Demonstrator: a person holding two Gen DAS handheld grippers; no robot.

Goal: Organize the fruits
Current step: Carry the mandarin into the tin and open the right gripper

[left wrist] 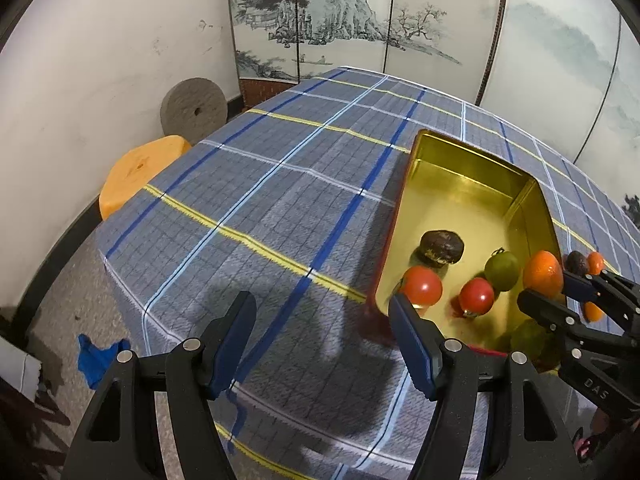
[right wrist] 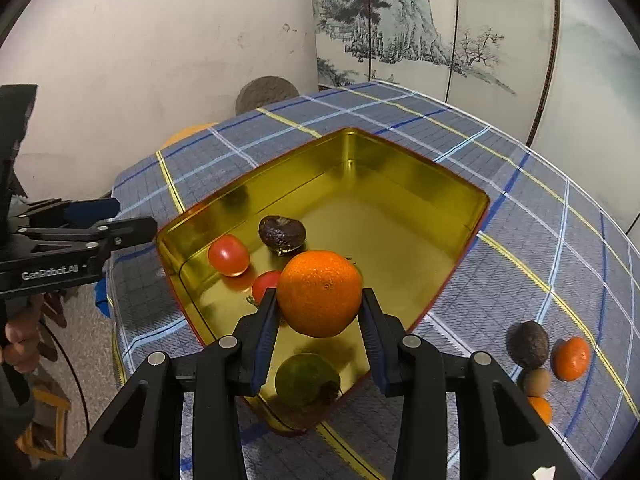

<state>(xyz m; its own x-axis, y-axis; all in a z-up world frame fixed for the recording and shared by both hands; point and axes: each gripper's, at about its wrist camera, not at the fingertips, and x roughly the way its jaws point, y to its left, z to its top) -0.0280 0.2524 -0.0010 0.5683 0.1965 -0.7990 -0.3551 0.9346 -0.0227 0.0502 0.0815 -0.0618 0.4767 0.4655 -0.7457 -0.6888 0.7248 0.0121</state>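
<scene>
The orange (right wrist: 319,293) is clamped between the fingers of the right gripper (right wrist: 319,312), hanging above the near part of the gold tin (right wrist: 400,176). Inside lie two tomatoes, a dark fruit (right wrist: 282,234) and a green one (right wrist: 306,384) — roughly half done. At 4 o'clock from the tin, four fruits wait on the cloth (right wrist: 500,280); the left gripper (left wrist: 322,316) is wide apart, empty.

Right gripper (left wrist: 550,292) holds an orange (left wrist: 543,273) over the gold tin (left wrist: 472,184), jaws seemingly clamped.
</scene>
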